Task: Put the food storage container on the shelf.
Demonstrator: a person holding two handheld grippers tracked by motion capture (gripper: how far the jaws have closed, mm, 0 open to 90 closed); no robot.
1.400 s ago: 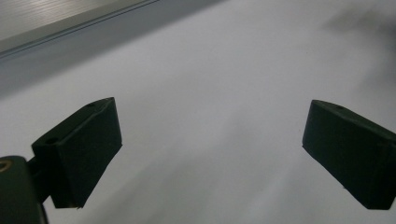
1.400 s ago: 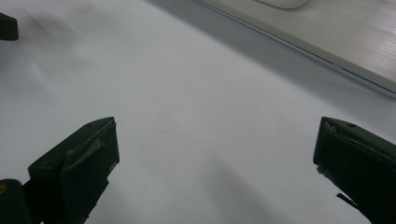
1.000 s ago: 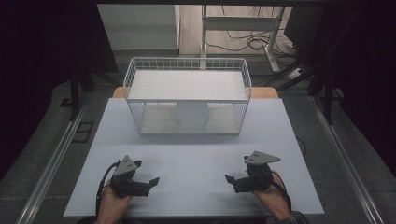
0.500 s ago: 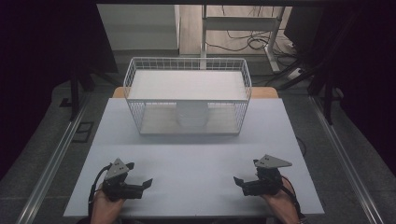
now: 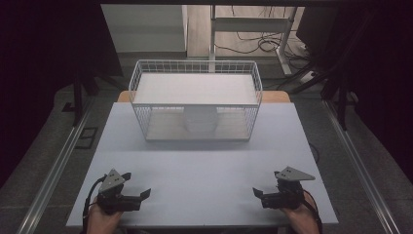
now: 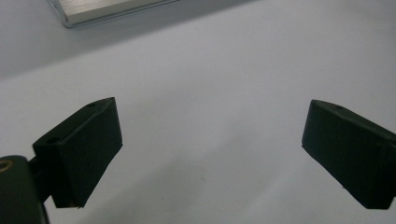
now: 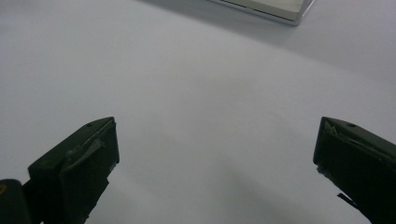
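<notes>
Both the left gripper [image 5: 139,196] and right gripper [image 5: 259,194] rest wide-jawed and empty at the table's [image 5: 204,165] near corners, seemingly awaiting a start, with the wire basket [image 5: 196,105] at the far edge likely needing a forward reach.

White wire basket [image 5: 146,105] at far middle of the white table [image 5: 204,170], long side facing the near edge. Inside it, a pale flat board [image 5: 195,88] lies across the upper part; below, a white rounded object [image 5: 200,121] sits on the basket floor, kind unclear. Wooden edge [image 5: 276,96] shows behind the basket. Metal rail [image 5: 53,165] runs along the floor left of the table, another [image 5: 363,170] right. Cables [image 5: 253,44] on the floor beyond, near a white metal frame [image 5: 253,24].
</notes>
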